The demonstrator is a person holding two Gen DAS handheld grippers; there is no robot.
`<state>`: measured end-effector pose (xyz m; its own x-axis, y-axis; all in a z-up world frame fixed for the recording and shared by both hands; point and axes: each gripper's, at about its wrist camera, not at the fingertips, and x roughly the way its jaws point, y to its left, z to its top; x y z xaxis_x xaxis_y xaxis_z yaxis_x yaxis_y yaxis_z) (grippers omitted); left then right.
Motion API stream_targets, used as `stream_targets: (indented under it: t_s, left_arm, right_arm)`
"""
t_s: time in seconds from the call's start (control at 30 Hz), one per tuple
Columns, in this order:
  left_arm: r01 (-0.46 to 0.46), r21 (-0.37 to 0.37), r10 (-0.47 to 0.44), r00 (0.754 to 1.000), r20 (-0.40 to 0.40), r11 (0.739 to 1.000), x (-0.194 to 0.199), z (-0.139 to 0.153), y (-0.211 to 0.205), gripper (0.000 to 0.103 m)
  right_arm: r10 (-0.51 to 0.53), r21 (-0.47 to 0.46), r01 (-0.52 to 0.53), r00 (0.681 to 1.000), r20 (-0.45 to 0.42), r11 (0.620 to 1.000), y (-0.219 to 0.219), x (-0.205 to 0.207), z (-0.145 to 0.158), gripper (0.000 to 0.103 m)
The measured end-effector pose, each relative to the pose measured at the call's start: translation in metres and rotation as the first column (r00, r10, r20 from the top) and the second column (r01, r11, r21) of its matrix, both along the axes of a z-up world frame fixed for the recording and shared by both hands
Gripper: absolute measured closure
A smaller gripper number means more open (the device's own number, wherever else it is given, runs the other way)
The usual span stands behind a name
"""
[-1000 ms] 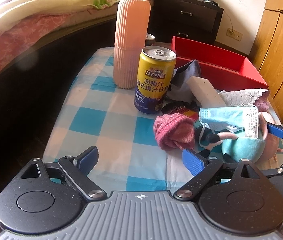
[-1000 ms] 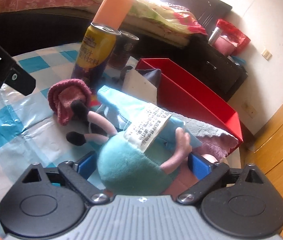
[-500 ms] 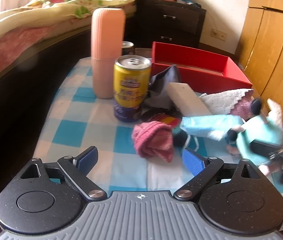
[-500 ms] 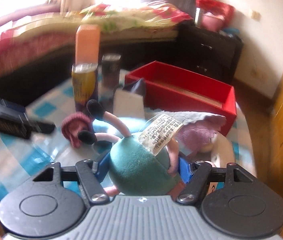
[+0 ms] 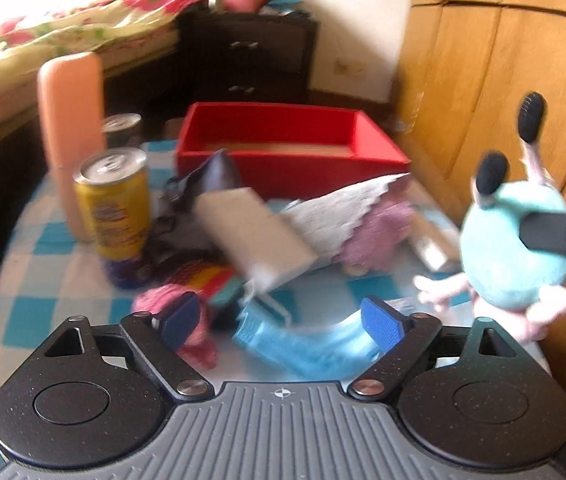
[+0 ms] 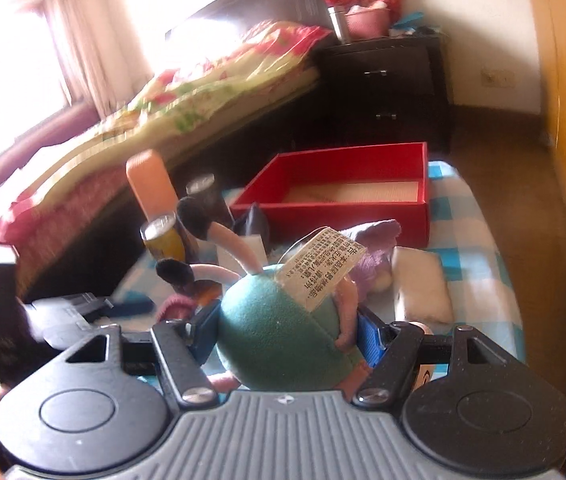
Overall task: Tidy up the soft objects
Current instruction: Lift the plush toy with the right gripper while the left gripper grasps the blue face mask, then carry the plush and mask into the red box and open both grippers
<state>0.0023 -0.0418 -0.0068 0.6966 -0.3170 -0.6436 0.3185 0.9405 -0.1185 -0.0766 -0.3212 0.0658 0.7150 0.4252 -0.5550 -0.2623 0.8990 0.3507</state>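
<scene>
My right gripper [image 6: 289, 330] is shut on a teal plush toy [image 6: 279, 332] with pink limbs and a white label, held in the air above the table. In the left wrist view the plush toy [image 5: 515, 240] hangs at the right, feet up. My left gripper [image 5: 283, 320] is open and empty, low over a blue face mask [image 5: 307, 344] and a pink knitted piece [image 5: 195, 320]. An empty red box [image 5: 291, 152] stands at the table's far end; it also shows in the right wrist view [image 6: 347, 200]. A white-and-purple cloth [image 5: 347, 216] lies before it.
A yellow drink can [image 5: 113, 204], a tall peach bottle [image 5: 71, 120] and a dark can [image 5: 123, 130] stand at the left on the blue checked tablecloth [image 5: 31, 288]. A beige block [image 5: 255, 236] and dark cloth [image 5: 211, 176] lie mid-table. Bed left, wooden wardrobe [image 5: 503, 80] right.
My right gripper has lifted the plush toy off the table, higher and to the right. My left gripper has moved forward over the face mask and pink knit.
</scene>
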Motion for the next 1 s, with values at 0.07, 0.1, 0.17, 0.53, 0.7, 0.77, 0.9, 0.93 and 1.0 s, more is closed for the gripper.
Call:
stream_targets:
  t_s: [0.07, 0.1, 0.17, 0.53, 0.7, 0.77, 0.9, 0.93, 1.0]
  left_arm:
    - [0.082, -0.008, -0.082, 0.997, 0.003, 0.997, -0.004, 0.001, -0.012, 0.028]
    - [0.123, 0.002, -0.123, 0.992, 0.003, 0.992, -0.006, 0.0, -0.019, 0.028]
    - [0.173, 0.07, -0.174, 0.985, 0.006, 0.982, -0.008, -0.006, -0.037, 0.029]
    - [0.294, 0.303, -0.262, 0.954, -0.143, 0.907, 0.009, -0.052, -0.081, 0.066]
    - [0.313, 0.331, -0.271, 0.948, -0.168, 0.89, 0.01, -0.056, -0.08, 0.072]
    - [0.315, 0.323, -0.27, 0.946, -0.177, 0.892, 0.011, -0.058, -0.082, 0.078]
    - [0.306, 0.306, -0.251, 0.946, -0.207, 0.901, 0.012, -0.055, -0.08, 0.099]
    - [0.296, 0.302, -0.239, 0.948, -0.213, 0.906, 0.012, -0.054, -0.078, 0.099]
    - [0.276, 0.259, -0.217, 0.948, -0.233, 0.926, 0.014, -0.053, -0.071, 0.101]
  right_arm:
    - [-0.017, 0.006, 0.017, 1.0, 0.014, 1.0, -0.006, -0.002, 0.003, 0.057]
    - [-0.025, 0.008, 0.025, 0.999, 0.021, 1.0, -0.008, -0.002, 0.004, 0.057]
    - [-0.036, 0.018, 0.035, 0.999, 0.021, 0.999, -0.012, -0.003, 0.006, 0.057]
    - [-0.058, 0.048, 0.058, 0.998, 0.014, 0.997, -0.032, -0.003, 0.009, 0.056]
    - [-0.053, 0.065, 0.052, 0.999, 0.007, 0.997, -0.036, -0.004, 0.009, 0.056]
    - [-0.053, 0.063, 0.052, 0.999, 0.007, 0.997, -0.036, -0.004, 0.008, 0.056]
    - [-0.044, 0.054, 0.044, 0.999, 0.004, 0.998, -0.033, -0.002, 0.008, 0.056]
    - [-0.041, 0.053, 0.041, 0.999, 0.006, 0.998, -0.032, -0.002, 0.009, 0.056]
    - [-0.037, 0.05, 0.037, 0.999, 0.009, 0.998, -0.03, -0.002, 0.01, 0.056]
